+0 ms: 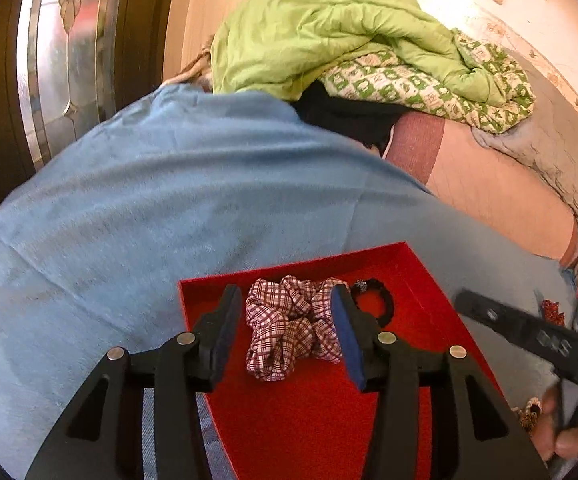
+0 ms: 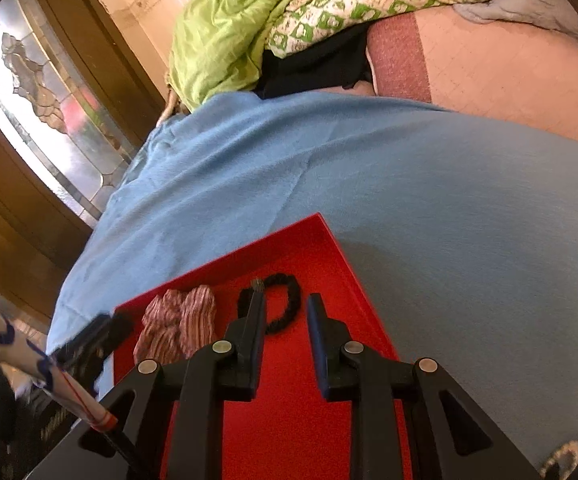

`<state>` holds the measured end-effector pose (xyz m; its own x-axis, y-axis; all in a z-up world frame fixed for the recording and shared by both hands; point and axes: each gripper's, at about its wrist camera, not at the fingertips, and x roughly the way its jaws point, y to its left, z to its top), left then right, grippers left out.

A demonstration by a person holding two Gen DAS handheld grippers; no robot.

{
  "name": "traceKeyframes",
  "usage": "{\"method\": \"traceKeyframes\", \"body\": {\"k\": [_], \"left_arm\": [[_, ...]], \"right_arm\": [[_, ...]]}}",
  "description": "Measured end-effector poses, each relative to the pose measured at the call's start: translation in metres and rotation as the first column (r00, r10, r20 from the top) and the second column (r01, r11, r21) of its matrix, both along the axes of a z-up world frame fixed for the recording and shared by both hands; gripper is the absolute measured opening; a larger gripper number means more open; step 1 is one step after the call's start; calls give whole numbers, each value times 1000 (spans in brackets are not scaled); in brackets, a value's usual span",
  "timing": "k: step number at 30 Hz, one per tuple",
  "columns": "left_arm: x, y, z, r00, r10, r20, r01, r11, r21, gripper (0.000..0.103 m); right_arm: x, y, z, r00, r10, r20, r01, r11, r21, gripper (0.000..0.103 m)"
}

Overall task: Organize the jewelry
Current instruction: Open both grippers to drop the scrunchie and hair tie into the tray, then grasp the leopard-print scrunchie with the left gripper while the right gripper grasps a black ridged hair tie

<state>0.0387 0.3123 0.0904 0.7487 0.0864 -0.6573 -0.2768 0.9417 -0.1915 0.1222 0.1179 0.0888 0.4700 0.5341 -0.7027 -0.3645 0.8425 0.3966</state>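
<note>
A red tray (image 1: 417,268) lies on a blue cloth (image 1: 169,200); it also shows in the right wrist view (image 2: 329,248). A plaid scrunchie (image 1: 289,324) lies in the tray, seen too in the right wrist view (image 2: 177,324). A black beaded bracelet (image 1: 381,300) lies beside it, also in the right wrist view (image 2: 289,304). My left gripper (image 1: 289,312) is open, its fingers either side of the scrunchie. My right gripper (image 2: 285,316) is open and empty above the bracelet.
A green quilt (image 1: 329,36) and a patterned blanket (image 1: 429,84) are heaped at the back of the bed. A glass-panelled door (image 2: 49,112) stands at the left. Small items (image 1: 553,312) lie on the cloth right of the tray.
</note>
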Motion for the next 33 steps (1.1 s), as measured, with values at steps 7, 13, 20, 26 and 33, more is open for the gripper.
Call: {"method": "traceKeyframes", "body": {"k": [7, 13, 20, 26, 33], "left_arm": [[-10, -22, 9, 999, -15, 30, 13, 997, 72, 46], [-27, -50, 17, 995, -51, 81, 41, 993, 113, 47], [-63, -104, 18, 981, -163, 109, 155, 985, 75, 53], [-77, -162, -5, 935, -354, 36, 354, 935, -6, 53], [-64, -219, -37, 857, -508, -87, 509, 861, -19, 53]], "right_arm": [[-47, -60, 7, 1000, -17, 24, 16, 1000, 16, 22], [-88, -124, 2, 997, -68, 22, 67, 997, 38, 22], [-130, -214, -12, 974, -212, 80, 211, 977, 25, 22], [-127, -265, -24, 948, -319, 8, 317, 944, 97, 22], [-124, -270, -26, 953, -302, -21, 301, 943, 143, 22]]}}
